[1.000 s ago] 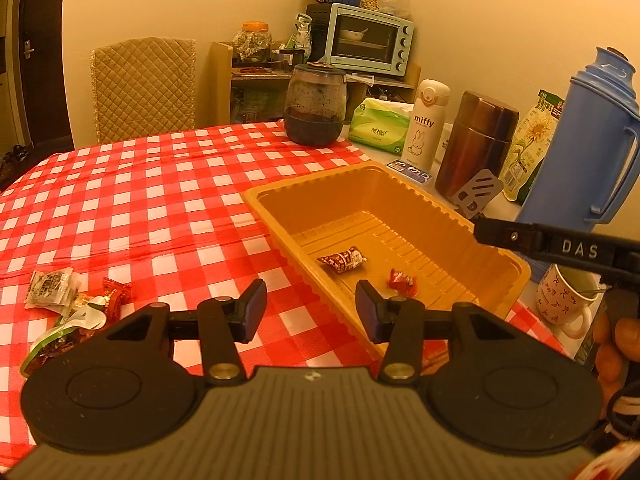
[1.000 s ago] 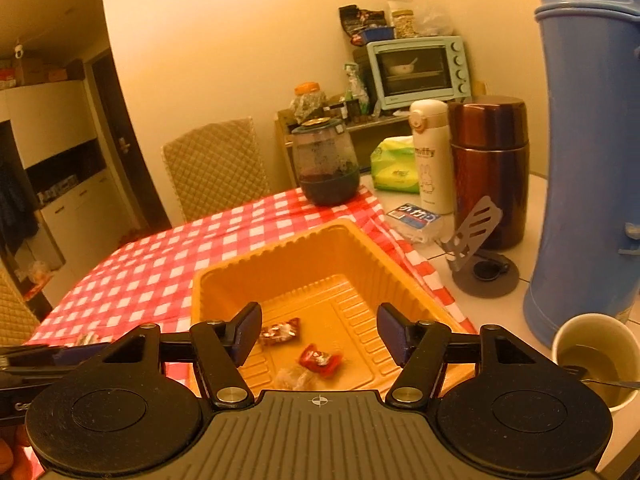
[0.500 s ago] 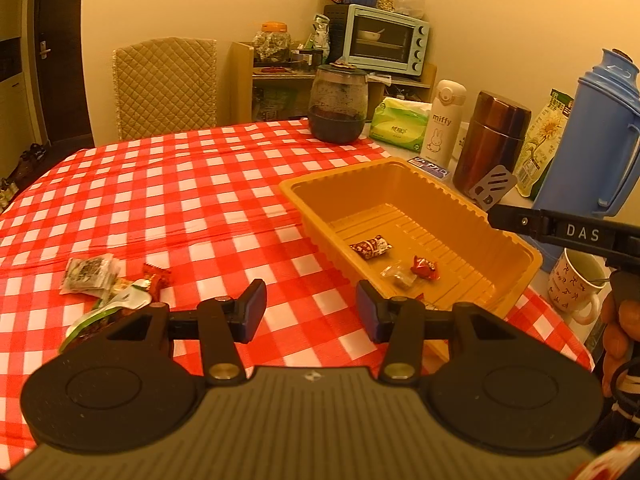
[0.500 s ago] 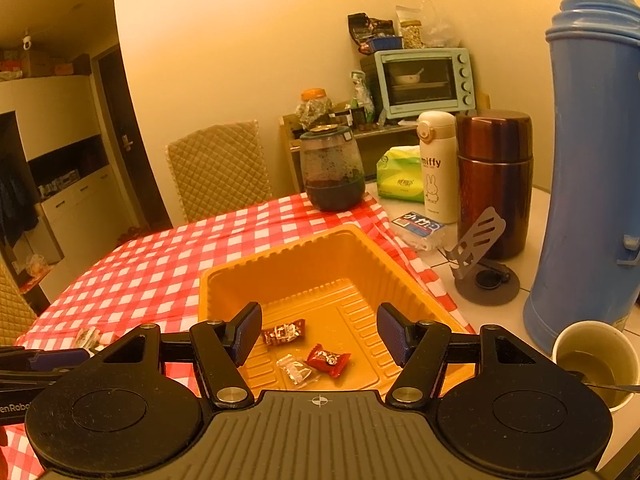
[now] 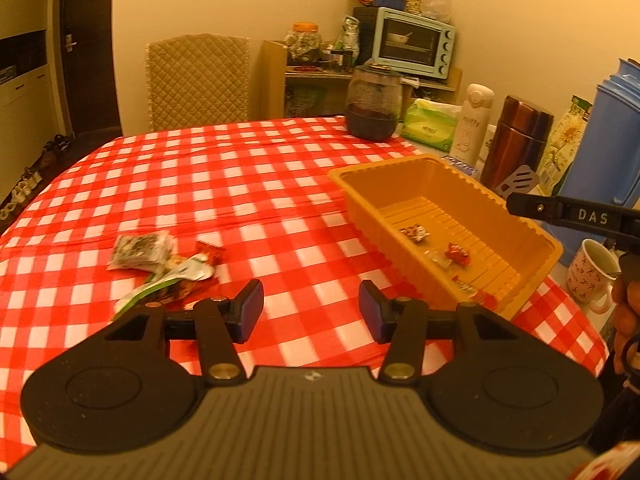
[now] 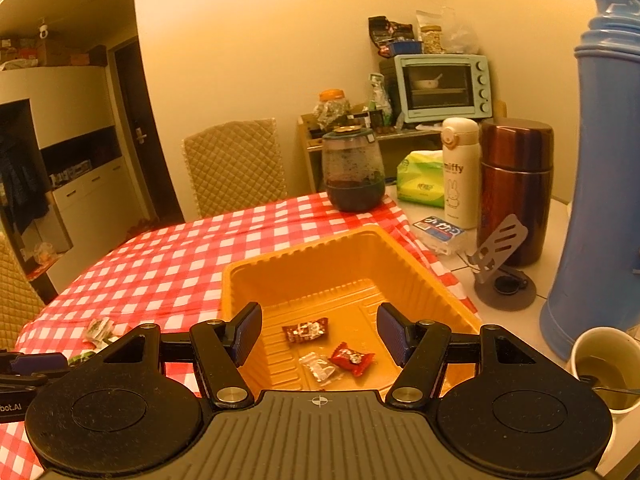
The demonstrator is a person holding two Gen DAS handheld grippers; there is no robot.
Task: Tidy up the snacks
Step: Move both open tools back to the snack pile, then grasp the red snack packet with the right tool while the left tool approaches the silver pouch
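Observation:
An orange plastic tray (image 5: 532, 232) (image 6: 400, 252) sits on the red checked tablecloth (image 5: 224, 184). Inside lie a brown wrapped candy (image 6: 306, 330), a red candy (image 6: 352, 359) and a clear-wrapped one (image 6: 318, 366). A pile of snack packets (image 5: 160, 260) lies on the cloth left of the tray. My left gripper (image 5: 311, 312) hovers over bare cloth between pile and tray, its jaws opening with nothing between them. Over the tray's near end my right gripper (image 6: 319, 334) is open and empty.
Right of the tray stand a blue thermos (image 6: 600, 184), a brown flask (image 6: 516, 188), a white bottle (image 6: 460, 172), a mug (image 6: 600, 364) and a phone stand (image 6: 500, 268). A dark glass jar (image 5: 374, 104) is at the far edge. A padded chair (image 5: 198, 80) stands behind.
The left gripper has moved left, away from the tray toward the snack pile, and its jaws have widened slightly. The right gripper has hardly moved over the tray.

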